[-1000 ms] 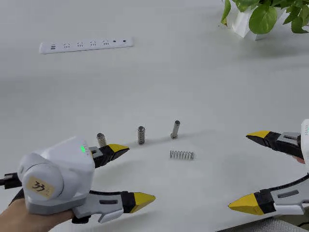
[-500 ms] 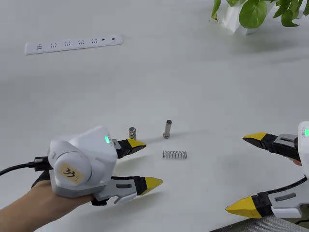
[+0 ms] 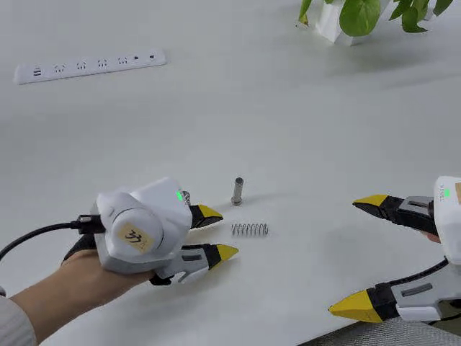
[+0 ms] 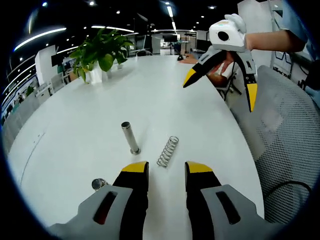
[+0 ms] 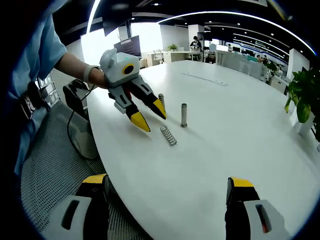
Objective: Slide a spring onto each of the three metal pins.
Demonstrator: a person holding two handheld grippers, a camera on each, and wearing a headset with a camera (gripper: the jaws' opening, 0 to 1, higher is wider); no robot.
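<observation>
You are holding the left gripper (image 3: 223,232) released and empty, its jaws parted and the yellow tips pointing at the loose spring (image 3: 250,229), which is lying on its side on the table (image 3: 288,108) toward the near edge, just in front of the bare metal pin (image 3: 237,191) standing upright. You are holding the right gripper (image 3: 346,257) wide open and empty at the near edge, well apart from the spring. A second pin (image 4: 98,184) with coils around it is standing just beside the left gripper's jaw, and a power strip (image 3: 90,65) is lying toward the far edge
</observation>
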